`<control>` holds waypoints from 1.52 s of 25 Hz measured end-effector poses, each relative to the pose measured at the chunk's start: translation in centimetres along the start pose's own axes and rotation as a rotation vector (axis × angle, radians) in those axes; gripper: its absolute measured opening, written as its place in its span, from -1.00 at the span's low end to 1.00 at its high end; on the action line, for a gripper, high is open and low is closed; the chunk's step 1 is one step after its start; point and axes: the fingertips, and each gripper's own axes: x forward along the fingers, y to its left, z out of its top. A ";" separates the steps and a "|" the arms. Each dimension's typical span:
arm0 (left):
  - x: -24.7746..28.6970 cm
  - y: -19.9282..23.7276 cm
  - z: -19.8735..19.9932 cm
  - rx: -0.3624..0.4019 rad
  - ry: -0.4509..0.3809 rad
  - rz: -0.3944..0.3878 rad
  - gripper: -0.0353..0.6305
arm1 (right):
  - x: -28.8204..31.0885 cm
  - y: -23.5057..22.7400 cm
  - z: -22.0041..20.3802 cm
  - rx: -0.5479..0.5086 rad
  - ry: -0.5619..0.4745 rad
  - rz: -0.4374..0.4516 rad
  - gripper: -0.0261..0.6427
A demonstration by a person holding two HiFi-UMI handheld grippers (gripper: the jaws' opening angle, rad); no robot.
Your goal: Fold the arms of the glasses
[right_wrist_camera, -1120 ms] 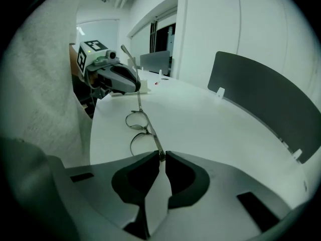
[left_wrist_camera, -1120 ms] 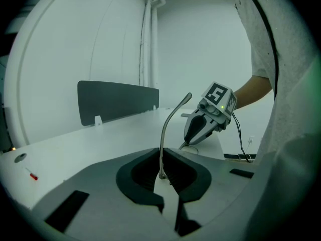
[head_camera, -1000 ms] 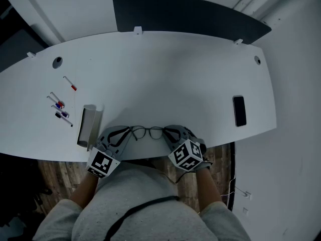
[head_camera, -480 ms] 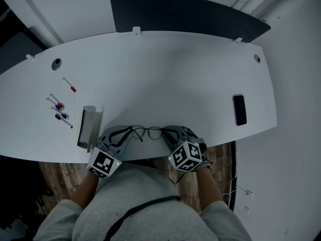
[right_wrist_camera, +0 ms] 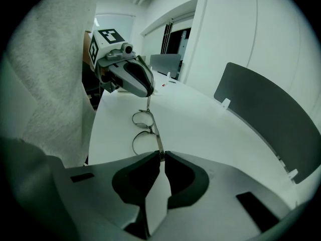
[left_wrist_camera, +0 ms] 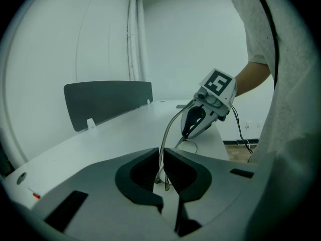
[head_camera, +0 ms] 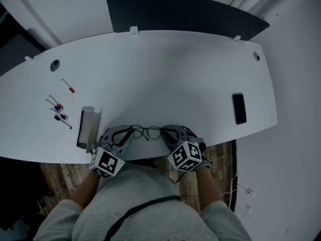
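Thin-rimmed glasses (head_camera: 148, 132) hang between my two grippers just above the near edge of the white table (head_camera: 165, 74). My left gripper (head_camera: 131, 132) is shut on the left arm (left_wrist_camera: 168, 134), which runs as a thin curved wire from its jaws toward the other gripper. My right gripper (head_camera: 165, 132) is shut on the right end of the frame (right_wrist_camera: 158, 145), beside the two round lenses (right_wrist_camera: 142, 129). The left gripper view looks along the arm to the right gripper (left_wrist_camera: 199, 120). In the right gripper view, the left gripper (right_wrist_camera: 131, 77) holds the far end.
A grey open case (head_camera: 86, 127) lies left of my left gripper, with several pens (head_camera: 60, 110) further left. A black phone (head_camera: 238, 108) rests near the table's right end. A dark panel (head_camera: 185, 14) stands along the far edge. My torso is against the near edge.
My left gripper has rolled slightly, and its marker cube has shifted a little to the right. The glasses have tilted slightly with it. The right gripper has stayed put.
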 end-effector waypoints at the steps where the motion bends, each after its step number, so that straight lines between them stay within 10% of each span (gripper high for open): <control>1: 0.1 -0.1 0.0 0.015 0.008 0.000 -0.79 | 0.0 0.0 0.0 0.001 -0.003 -0.001 -0.79; 38: 4.1 -1.9 -0.3 0.119 0.131 -0.042 -0.79 | 0.2 -0.5 -0.8 0.019 -0.039 0.005 -0.79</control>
